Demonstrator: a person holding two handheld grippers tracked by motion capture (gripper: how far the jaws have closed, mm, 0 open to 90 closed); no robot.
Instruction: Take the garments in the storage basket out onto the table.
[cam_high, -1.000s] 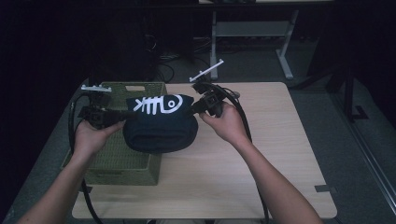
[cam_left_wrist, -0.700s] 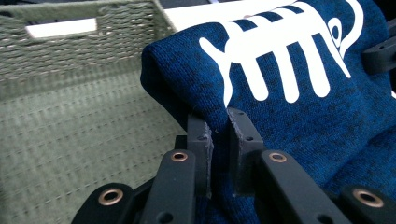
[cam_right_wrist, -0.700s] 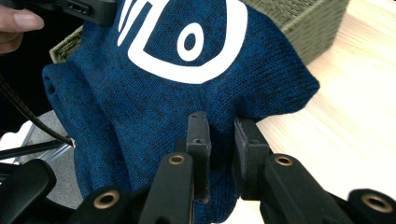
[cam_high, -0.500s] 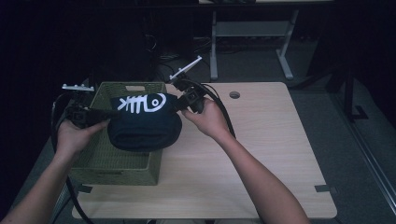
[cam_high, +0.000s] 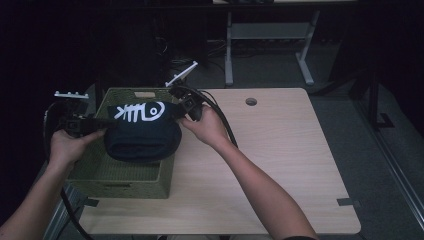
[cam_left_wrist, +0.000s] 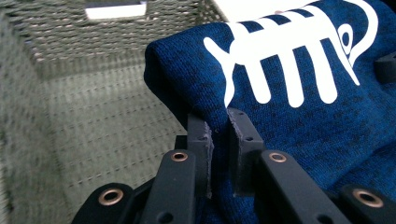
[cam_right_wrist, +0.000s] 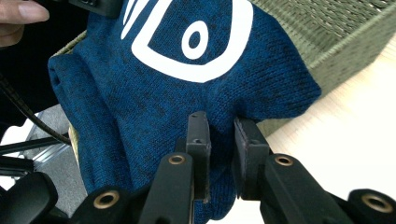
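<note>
My left gripper (cam_left_wrist: 219, 135) and right gripper (cam_right_wrist: 219, 140) each have their jaws pinched tight on an edge of the folded blue sweater (cam_high: 142, 131). A moment ago it hung over the desk (cam_high: 280, 150); now I have carried it sideways. It hangs above the green basket (cam_high: 125, 177), so lowering comes next.

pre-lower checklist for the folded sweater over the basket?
1. Left gripper pinching the blue sweater: ok, fabric between the pads.
2. Right gripper pinching the opposite edge: ok.
3. Sweater over the green basket opening: ok in the high view, though its right end sits near the rim.
4. Fold intact, fish-bone print up: ok.
5. Basket floor free under the sweater: ok where the left gripper view shows it; the rest is hidden.
6. Cables clear of the basket: cannot tell.
</note>
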